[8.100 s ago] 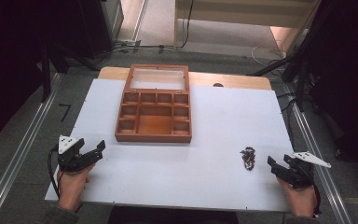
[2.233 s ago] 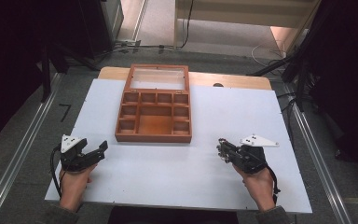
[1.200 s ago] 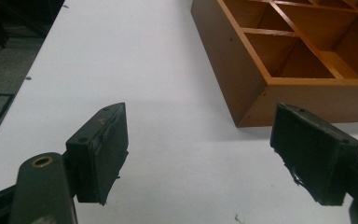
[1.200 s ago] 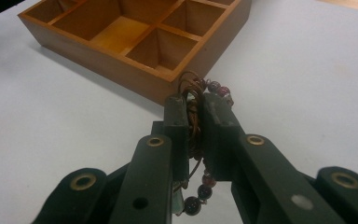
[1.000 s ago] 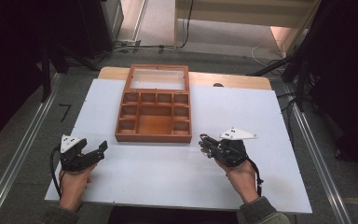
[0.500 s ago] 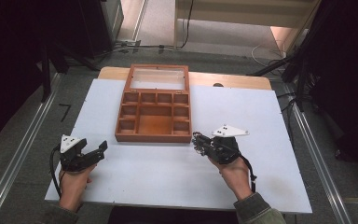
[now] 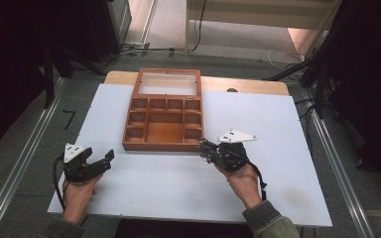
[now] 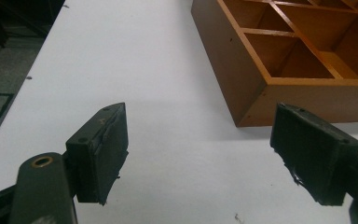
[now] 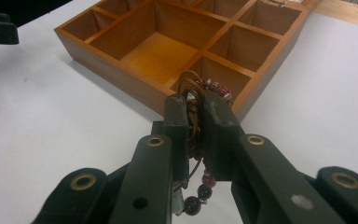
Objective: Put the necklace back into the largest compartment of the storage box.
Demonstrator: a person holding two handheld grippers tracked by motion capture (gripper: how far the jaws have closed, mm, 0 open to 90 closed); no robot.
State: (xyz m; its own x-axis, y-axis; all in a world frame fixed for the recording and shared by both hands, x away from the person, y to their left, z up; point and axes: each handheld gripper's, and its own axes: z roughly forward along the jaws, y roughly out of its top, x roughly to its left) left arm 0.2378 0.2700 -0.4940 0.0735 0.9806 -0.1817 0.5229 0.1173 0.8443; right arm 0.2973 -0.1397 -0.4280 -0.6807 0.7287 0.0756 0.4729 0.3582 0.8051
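Right gripper view: a beaded bracelet (image 9: 196, 107) on brown cord is pinched between the closed jaws of the right gripper (image 9: 195, 109), loops above, beads dangling below; it hangs just short of the wooden box's (image 9: 100, 58) near right corner compartment, so pickup looks done and placing remains; near the counter's (image 7: 178, 188) front left corner, the left gripper (image 7: 102, 159) rests, jaws apart, empty.

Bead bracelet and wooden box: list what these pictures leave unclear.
- Bead bracelet: in the right gripper view its middle is hidden between the fingers; its lower end is cut off by the bottom edge. In the high view it is too small to make out.
- Wooden box: in the left gripper view the top and right edges cut it off.
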